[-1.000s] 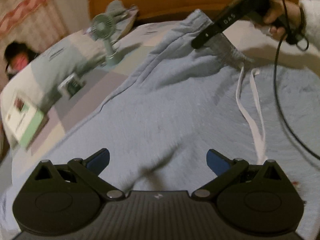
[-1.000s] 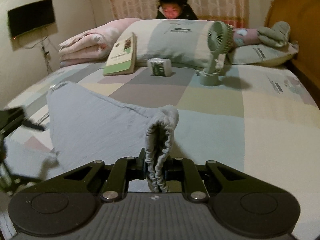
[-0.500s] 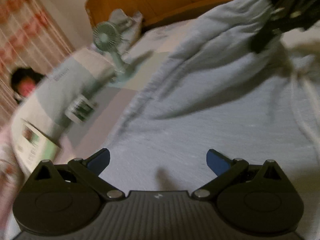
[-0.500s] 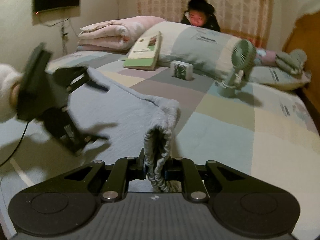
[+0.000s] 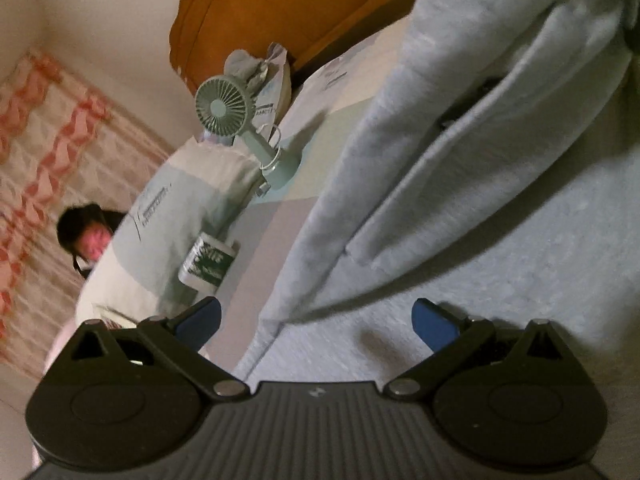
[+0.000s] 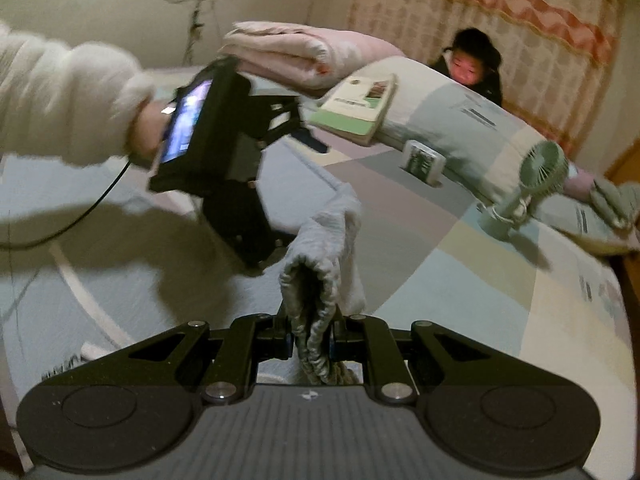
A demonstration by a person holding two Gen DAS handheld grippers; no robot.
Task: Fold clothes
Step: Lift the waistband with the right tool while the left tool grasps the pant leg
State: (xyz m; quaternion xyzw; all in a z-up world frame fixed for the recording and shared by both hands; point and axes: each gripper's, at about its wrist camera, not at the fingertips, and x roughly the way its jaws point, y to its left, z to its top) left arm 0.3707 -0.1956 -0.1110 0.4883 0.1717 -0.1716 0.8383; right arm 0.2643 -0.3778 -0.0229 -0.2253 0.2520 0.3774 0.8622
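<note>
Light grey-blue sweatpants (image 5: 520, 260) lie spread on the bed, and one part is lifted into a long fold toward the upper right. My right gripper (image 6: 314, 340) is shut on the ribbed elastic edge (image 6: 316, 280) of the pants and holds it raised above the bed. My left gripper (image 5: 316, 320) is open just above the flat fabric near its edge, with nothing between its blue pads (image 5: 434, 322). In the right wrist view the left gripper (image 6: 298, 128) shows at the left, held by a hand in a white sleeve (image 6: 68, 100). A white drawstring (image 6: 80, 288) lies on the fabric.
On the patchwork bedsheet (image 6: 460, 280) stand a small green fan (image 6: 532, 176) and a little white box (image 6: 422, 160). A green book (image 6: 356, 104) leans on the pillow (image 6: 460, 120), beside a folded pink blanket (image 6: 296, 48). A person (image 6: 472, 64) sits behind the bed. An orange headboard (image 5: 300, 4) is nearby.
My right gripper has carried the held edge leftward over the pants, so the left gripper now shows close in its view. My left gripper rolled and sank toward the fabric's edge.
</note>
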